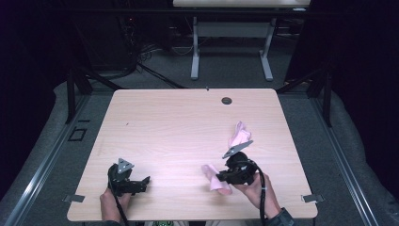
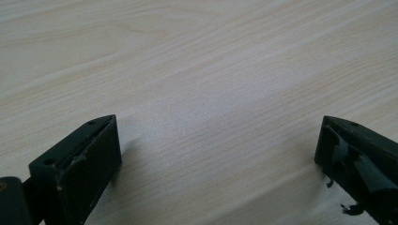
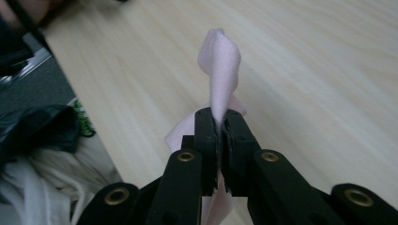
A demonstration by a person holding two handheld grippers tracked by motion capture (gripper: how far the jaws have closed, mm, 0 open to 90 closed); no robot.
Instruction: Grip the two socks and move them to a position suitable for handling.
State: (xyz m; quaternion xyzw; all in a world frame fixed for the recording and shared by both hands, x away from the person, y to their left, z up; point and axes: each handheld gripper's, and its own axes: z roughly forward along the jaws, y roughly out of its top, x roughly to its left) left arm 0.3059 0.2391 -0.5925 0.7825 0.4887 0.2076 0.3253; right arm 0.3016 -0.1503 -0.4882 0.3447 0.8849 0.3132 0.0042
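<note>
Right gripper (image 3: 218,123) pinching pink cloth (image 3: 219,65), jaws closed, near front-right edge of table (image 1: 188,117). Left gripper (image 2: 218,140) gaping wide, gripping nothing, hovering near front-left corner. Leaving centre and far edge free.

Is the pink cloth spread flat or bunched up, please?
Bunched: the pink cloth is pinched between the right gripper's shut jaws, twisted and lifted.

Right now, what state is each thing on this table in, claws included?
Pink cloth: twisted, one part pinched in the right claw, another part showing beyond it.
Right claw: shut on the pink cloth.
Left claw: open, jaws wide apart over bare wood.
Table: bare apart from the cloth.
</note>
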